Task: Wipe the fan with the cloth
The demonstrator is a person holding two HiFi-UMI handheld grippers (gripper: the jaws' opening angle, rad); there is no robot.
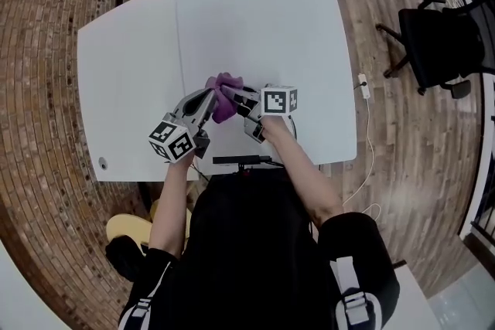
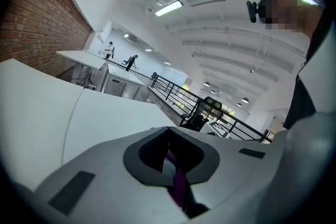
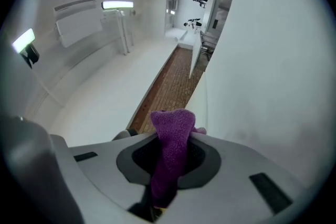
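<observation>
Both claws meet over the near middle of the white desk point(image 1: 255, 11), each pinching part of the purple cloth point(image 1: 225, 108). The left claw point(image 1: 207, 98) is closed right down, with only a thin strip of the cloth caught between its pads, as the left gripper view shows. The right claw point(image 1: 240, 99) is clamped on a thicker fold, which bulges out past its tips in the right gripper view. The cloth sits bunched between the two claws, and whether it clears the desk cannot be told. No fan shows in any view. The only other things in sight are a black office chair point(image 1: 441, 39) at the far right and a white cable point(image 1: 363, 89) at the desk's right edge. The step in hand looks like readying the cloth, gathering or refolding it between the claws, with no wiping begun. The next move would call for finding the fan, then keeping one firm pinch while leaving enough cloth free to rub against it.
</observation>
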